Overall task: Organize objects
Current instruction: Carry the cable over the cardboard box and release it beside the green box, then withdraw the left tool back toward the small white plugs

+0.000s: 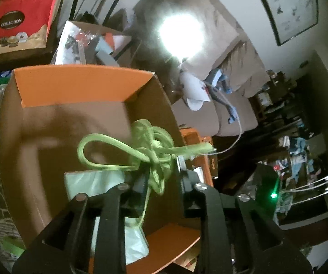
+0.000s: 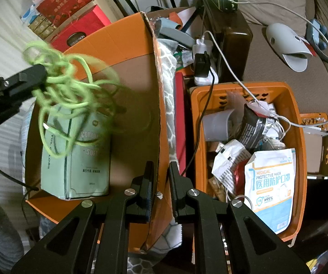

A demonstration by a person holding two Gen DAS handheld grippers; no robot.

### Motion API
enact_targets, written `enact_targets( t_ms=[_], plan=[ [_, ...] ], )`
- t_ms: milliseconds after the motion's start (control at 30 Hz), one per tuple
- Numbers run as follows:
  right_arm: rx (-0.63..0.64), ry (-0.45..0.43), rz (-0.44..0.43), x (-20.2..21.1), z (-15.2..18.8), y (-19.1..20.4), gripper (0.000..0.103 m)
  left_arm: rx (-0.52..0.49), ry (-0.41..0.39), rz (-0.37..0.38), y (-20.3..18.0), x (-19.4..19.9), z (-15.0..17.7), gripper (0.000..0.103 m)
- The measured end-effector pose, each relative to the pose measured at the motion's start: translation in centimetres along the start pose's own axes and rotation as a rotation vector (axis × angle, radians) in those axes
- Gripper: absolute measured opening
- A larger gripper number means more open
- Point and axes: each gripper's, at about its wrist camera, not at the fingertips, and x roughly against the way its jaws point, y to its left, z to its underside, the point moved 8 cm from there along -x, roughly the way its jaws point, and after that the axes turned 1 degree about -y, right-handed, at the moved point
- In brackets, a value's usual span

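Note:
My left gripper [image 1: 158, 171] is shut on a tangled lime-green cord [image 1: 150, 150] and holds it above the open orange cardboard box [image 1: 72, 86]. The right wrist view shows that gripper [image 2: 41, 74] with the cord [image 2: 70, 96] dangling over the box [image 2: 127, 43]. A pale green tissue pack [image 2: 81, 157] lies on the box floor; it also shows in the left wrist view [image 1: 90, 180]. My right gripper [image 2: 161, 182] has its two fingers on either side of the box's right wall [image 2: 158, 105], a narrow gap between them.
An orange plastic basket [image 2: 195, 118] right of the box holds a mask packet [image 2: 271, 182], packets and cables. A power strip [image 2: 203, 68], white cable, red gift boxes [image 2: 77, 32] and a sofa [image 1: 232, 68] surround the area.

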Motion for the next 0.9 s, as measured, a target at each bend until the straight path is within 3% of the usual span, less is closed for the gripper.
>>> enact_targets(
  t_ms=[67,133,233,267,400,533,567,700,900],
  plan=[
    [0.0,0.0,0.0,0.0,0.0,0.0,0.013,-0.017,0.004,-0.01,0.2,0.1,0.1,0.024],
    [-0.001,0.0,-0.001,0.0,0.0,0.0,0.012,-0.034,-0.002,-0.021,0.2,0.4,0.0,0.034],
    [0.0,0.0,0.0,0.0,0.0,0.0,0.012,-0.055,-0.042,-0.065,0.7,1.9,-0.1,0.052],
    [0.0,0.0,0.0,0.0,0.0,0.0,0.012,-0.055,-0.063,-0.083,1.0,2.5,-0.3,0.062],
    [-0.001,0.0,0.0,-0.2,0.1,0.0,0.013,-0.013,-0.146,-0.128,2.9,5.2,-1.0,0.089],
    [-0.003,0.001,-0.002,-0.2,0.2,0.0,0.012,0.05,-0.2,-0.166,5.6,7.5,-1.5,0.094],
    [-0.003,0.001,-0.002,-0.2,0.2,0.0,0.013,0.054,-0.205,-0.184,6.3,8.1,-1.5,0.102],
    [-0.002,0.001,-0.001,-0.2,0.2,-0.1,0.012,0.06,-0.234,-0.221,8.4,9.9,-1.6,0.103],
    [-0.003,0.002,0.002,-0.3,0.4,-0.2,0.012,0.125,-0.256,-0.146,10.9,14.0,-1.4,0.103]
  ],
)
